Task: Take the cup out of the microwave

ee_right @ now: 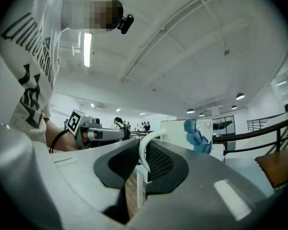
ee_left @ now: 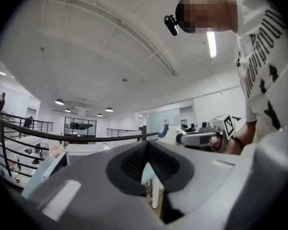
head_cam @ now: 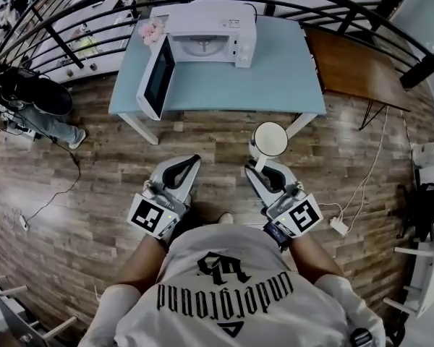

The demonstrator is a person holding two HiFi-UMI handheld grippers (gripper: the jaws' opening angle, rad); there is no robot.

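The cup [head_cam: 270,139], white with a blue picture on its side, is outside the microwave, above the wooden floor [head_cam: 94,194] and just in front of the light blue table [head_cam: 275,85]. On this table stands the white microwave [head_cam: 217,27], its door [head_cam: 158,78] wide open. The right gripper [head_cam: 254,166] pinches the cup's handle [ee_right: 145,150]. The left gripper [head_cam: 192,159] has its jaws pressed together on nothing.

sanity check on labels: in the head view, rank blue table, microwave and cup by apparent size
1. blue table
2. microwave
3. cup, clearly smallest even though it is nearer the camera
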